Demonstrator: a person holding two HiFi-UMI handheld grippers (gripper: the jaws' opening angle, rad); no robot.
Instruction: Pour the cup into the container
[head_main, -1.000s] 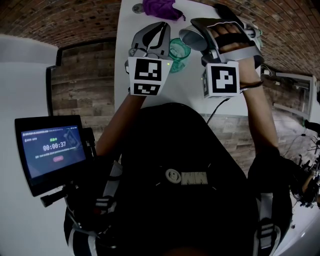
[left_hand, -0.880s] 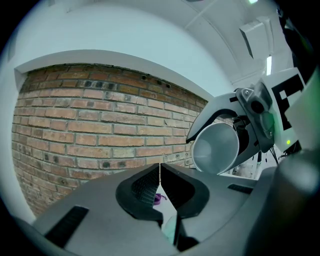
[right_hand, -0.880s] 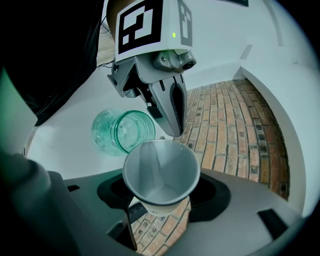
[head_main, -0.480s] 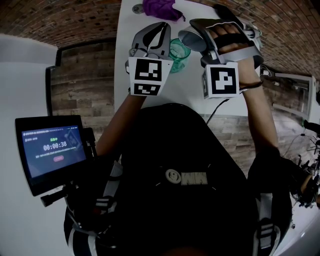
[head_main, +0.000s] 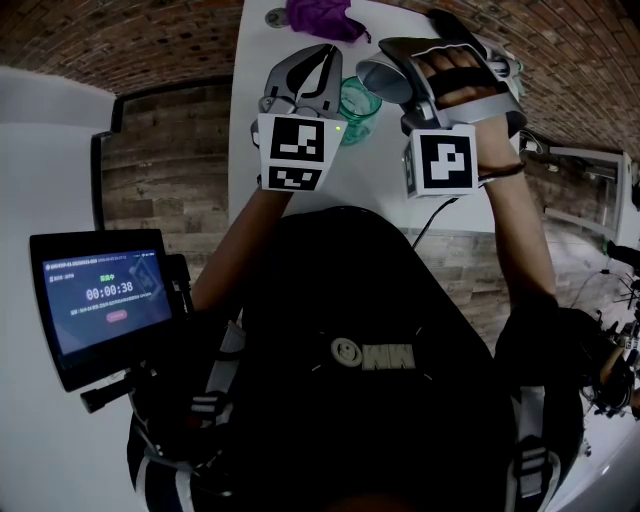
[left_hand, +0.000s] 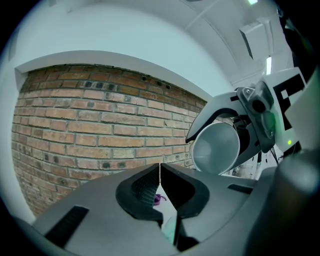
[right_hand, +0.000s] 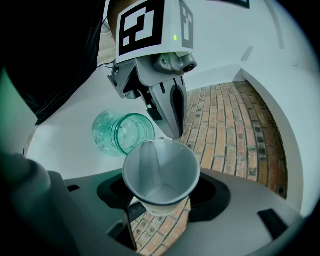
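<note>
A white paper cup (head_main: 381, 78) is tipped on its side above the table, with my right gripper (head_main: 395, 62) shut on it. Down its mouth (right_hand: 161, 170) I make out nothing inside. A green glass jar (head_main: 357, 103) stands on the white table (head_main: 385, 170), just below and left of the cup's rim (right_hand: 121, 133). My left gripper (head_main: 322, 52) hovers beside the jar with its jaws together and nothing between them (left_hand: 159, 167). From the right gripper view its fingertips (right_hand: 176, 131) hang just behind the cup. The left gripper view shows the cup (left_hand: 216, 147) at upper right.
A purple cloth (head_main: 318, 14) and a small round object (head_main: 276, 16) lie at the table's far end. A tablet with a timer (head_main: 105, 300) is mounted at the lower left. Brick floor (head_main: 160, 40) surrounds the table, whose left edge runs just beside the left gripper.
</note>
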